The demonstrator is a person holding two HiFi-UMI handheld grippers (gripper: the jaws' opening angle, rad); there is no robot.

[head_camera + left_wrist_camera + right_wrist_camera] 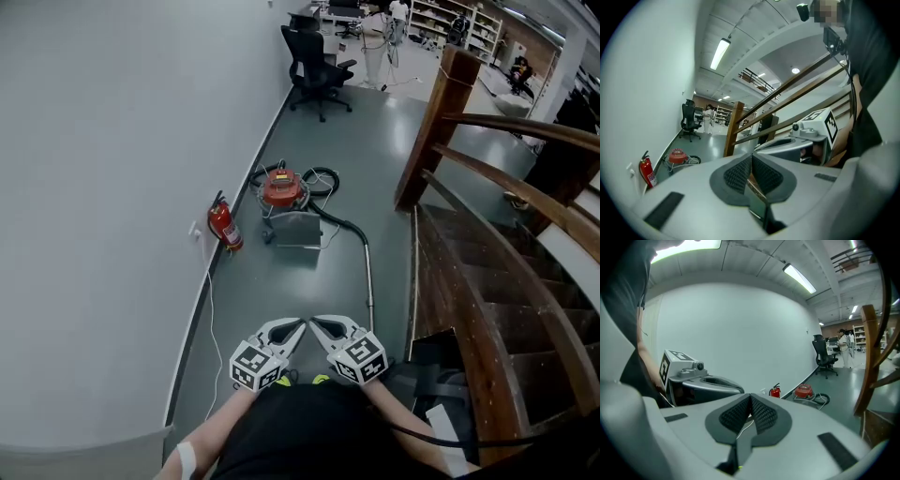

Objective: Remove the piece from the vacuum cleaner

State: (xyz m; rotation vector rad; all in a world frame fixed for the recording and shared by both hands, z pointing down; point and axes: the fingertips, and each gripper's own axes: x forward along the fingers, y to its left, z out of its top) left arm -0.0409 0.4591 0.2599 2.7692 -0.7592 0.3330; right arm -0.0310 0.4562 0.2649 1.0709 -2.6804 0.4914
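Left gripper [751, 164] jaws pressed together (nothing between them); red vacuum cleaner [677, 156] at their nine o'clock, wooden post [733, 129] at eleven

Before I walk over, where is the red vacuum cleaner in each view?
Head view: the vacuum cleaner sits above centre, slightly left.
Left gripper view: on the left side, below mid-height.
Right gripper view: right of centre, below mid-height.
Shared landmark: the red fire extinguisher, to its left in every view.
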